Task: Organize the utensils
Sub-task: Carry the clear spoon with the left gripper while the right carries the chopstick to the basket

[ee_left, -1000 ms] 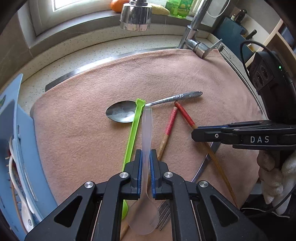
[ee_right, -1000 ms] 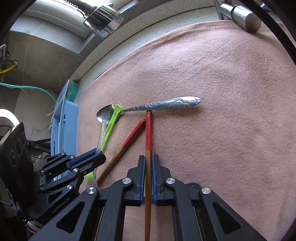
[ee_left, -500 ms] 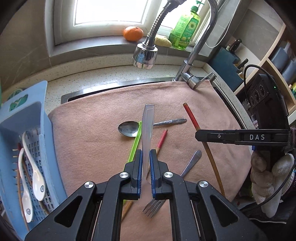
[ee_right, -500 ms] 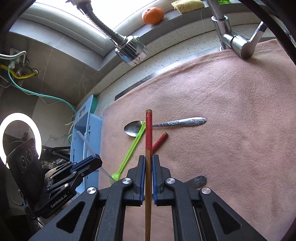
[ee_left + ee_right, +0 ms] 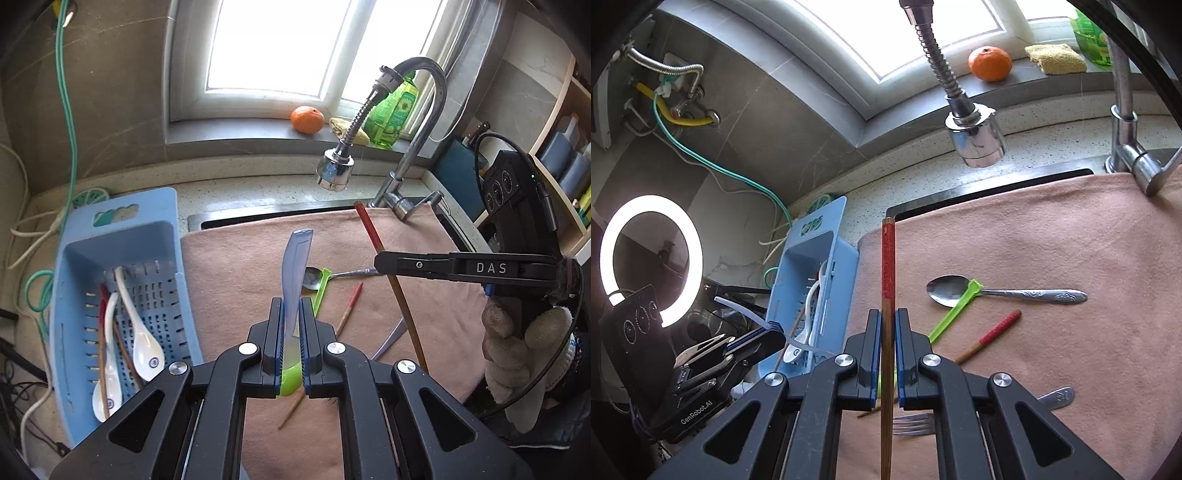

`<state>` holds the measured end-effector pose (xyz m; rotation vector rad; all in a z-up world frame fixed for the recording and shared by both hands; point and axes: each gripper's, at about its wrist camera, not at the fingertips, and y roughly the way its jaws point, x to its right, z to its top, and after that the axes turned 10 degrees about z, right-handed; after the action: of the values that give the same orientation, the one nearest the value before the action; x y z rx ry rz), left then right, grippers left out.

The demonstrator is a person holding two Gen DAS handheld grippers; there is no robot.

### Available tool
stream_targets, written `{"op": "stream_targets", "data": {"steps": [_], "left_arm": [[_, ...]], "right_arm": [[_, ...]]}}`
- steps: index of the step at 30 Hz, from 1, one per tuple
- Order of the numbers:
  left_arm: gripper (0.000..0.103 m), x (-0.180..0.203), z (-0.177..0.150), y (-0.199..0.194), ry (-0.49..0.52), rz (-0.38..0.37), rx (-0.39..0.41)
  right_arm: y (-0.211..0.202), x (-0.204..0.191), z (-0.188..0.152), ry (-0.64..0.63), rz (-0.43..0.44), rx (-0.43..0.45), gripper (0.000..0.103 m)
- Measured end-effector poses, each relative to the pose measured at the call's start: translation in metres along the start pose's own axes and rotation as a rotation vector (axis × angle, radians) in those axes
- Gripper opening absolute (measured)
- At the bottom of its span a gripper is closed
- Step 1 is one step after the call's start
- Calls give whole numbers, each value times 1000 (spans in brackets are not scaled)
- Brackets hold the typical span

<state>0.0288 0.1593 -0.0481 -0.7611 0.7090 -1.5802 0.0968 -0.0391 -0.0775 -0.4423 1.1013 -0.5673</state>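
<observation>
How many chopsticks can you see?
3, maybe more hidden: one chopstick in the right gripper, one on the cloth, one in the basket.

Both hand-held grippers, left (image 5: 289,345) and right (image 5: 885,354), are clamped tight, angled downward.

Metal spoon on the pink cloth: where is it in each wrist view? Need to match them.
Left wrist view: metal spoon sits just right of centre, bowl half hidden behind the clear spoon handle held in the left gripper.
Right wrist view: metal spoon lies right of centre, handle pointing right.
Shared landmark: the green utensil crosses the spoon's neck in both views.
</observation>
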Motion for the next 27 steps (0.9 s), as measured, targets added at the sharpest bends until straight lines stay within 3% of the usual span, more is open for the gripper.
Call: {"op": "stream_targets", "data": {"steps": [13, 27], "left_arm": [[6, -58, -25, -38, -85, 98, 14], [6, -97, -44, -36, -134, 144, -43]], "right_arm": [[64, -62, 7, -78, 82, -56, 7], [144, -104, 8, -135, 120, -149, 7]]}}
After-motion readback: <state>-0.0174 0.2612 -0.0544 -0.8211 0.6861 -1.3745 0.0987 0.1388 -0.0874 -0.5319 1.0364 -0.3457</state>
